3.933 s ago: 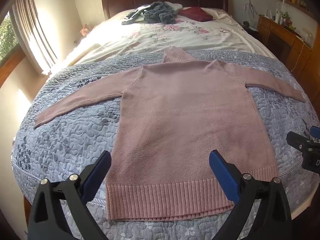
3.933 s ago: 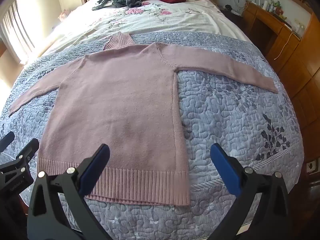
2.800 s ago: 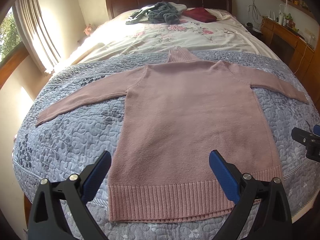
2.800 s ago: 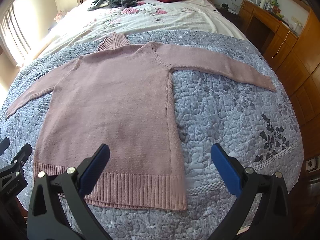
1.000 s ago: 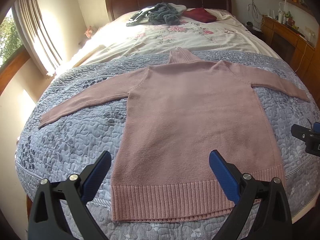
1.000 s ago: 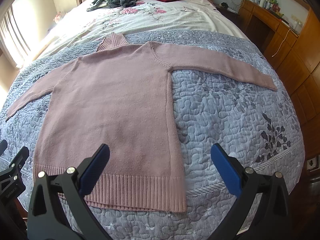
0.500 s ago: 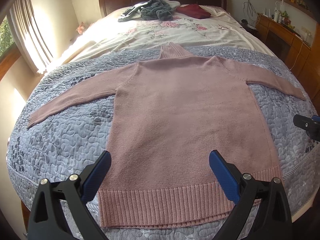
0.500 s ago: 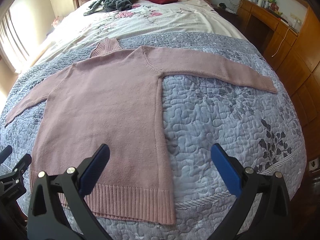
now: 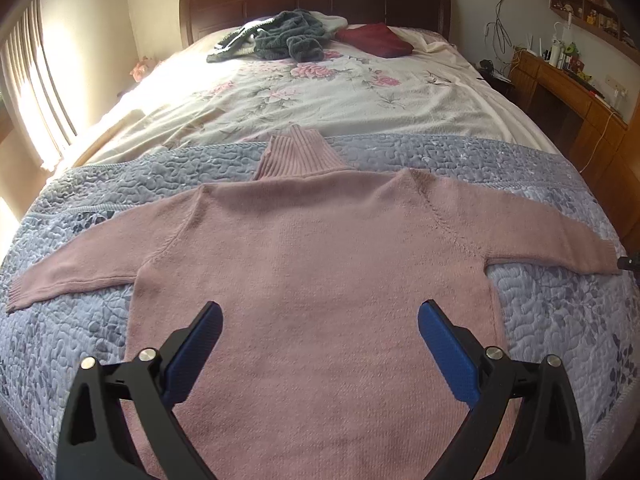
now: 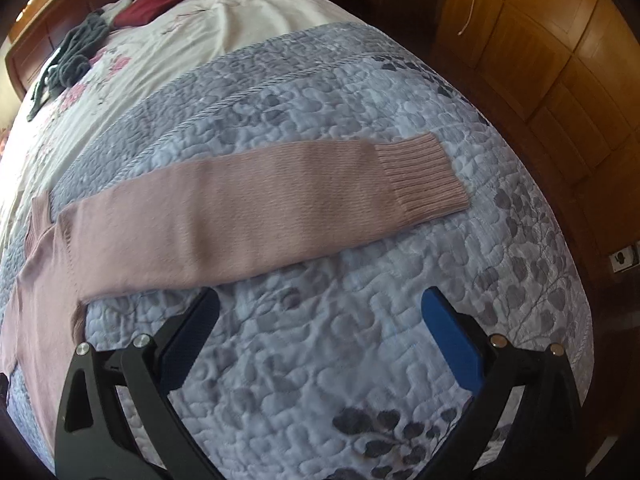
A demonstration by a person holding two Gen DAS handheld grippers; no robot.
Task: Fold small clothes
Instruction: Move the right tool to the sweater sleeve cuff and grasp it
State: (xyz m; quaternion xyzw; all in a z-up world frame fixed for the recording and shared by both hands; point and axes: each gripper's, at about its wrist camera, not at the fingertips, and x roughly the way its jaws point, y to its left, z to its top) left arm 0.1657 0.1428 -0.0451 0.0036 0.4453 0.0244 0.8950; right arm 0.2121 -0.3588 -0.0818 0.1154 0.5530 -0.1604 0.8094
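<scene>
Bedroom, daylight from a curtained window at the left edge of the left wrist view; a bed with a dark headboard at top centre, wooden cabinets down the right side of the right wrist view.

Left gripper at bottom centre of its frame, blue-padded fingers spread wide, holding nothing, poised over the lower body of a pink sweater. Sweater spread flat and face down on a grey quilted blanket, ribbed collar pointing toward the top of the frame, one sleeve reaching the left edge, the other reaching the right edge. Beyond the blanket, a cream floral bedspread; on it near the headboard, a heap of grey clothes at upper centre and a dark red garment just to its right.

Right gripper at bottom centre of its frame, fingers likewise spread wide and empty, over bare blanket just below the sweater's sleeve. Sleeve lying flat across mid-frame, ribbed cuff at centre right, shoulder end at the left edge. Grey clothes and red garment in the upper left corner.
</scene>
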